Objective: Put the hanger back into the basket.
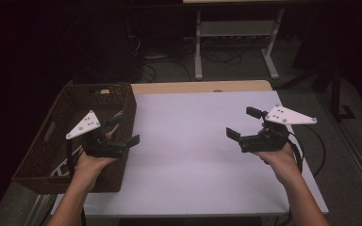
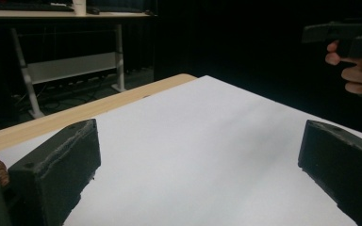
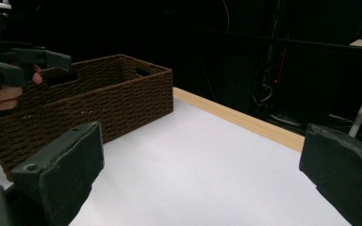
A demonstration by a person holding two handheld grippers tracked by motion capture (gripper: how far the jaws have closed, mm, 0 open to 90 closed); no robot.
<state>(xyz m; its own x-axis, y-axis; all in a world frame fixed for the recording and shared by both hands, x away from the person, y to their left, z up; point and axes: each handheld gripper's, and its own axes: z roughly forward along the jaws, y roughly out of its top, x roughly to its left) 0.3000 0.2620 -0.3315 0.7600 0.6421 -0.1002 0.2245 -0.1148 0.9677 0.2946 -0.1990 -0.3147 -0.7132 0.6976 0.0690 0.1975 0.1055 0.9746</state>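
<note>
**Two grippers up, one basket, nothing in the jaws**

Quick rundown from my remote seat, nearest stuff first.

Closest to me in the high view are two forearms coming in from the bottom edge, one hand per gripper. So: two grippers, counted. The left gripper (image 1: 125,128) sits right at the near right corner of the basket (image 1: 56,120), hovering over its rim. Its jaws are spread wide with nothing between them; in the left gripper view I just see bare white table (image 2: 207,155) in the gap. The right gripper (image 1: 242,123) is well apart from it, over the right half of the table, and its jaws are also spread as wide as they go, nothing gripped. In the right gripper view the gap again frames plain tabletop.

One basket total: brown, woven, rectangular, with handle slots in the ends. It sits on the left edge of the table, hanging a bit past the white surface. I can make out something pale low inside it near the left hand, but can't tell what it is.

Further back, the white top ends in a wooden strip along the far edge. Behind that is one more desk frame with white legs and cables on the dark floor.
</note>
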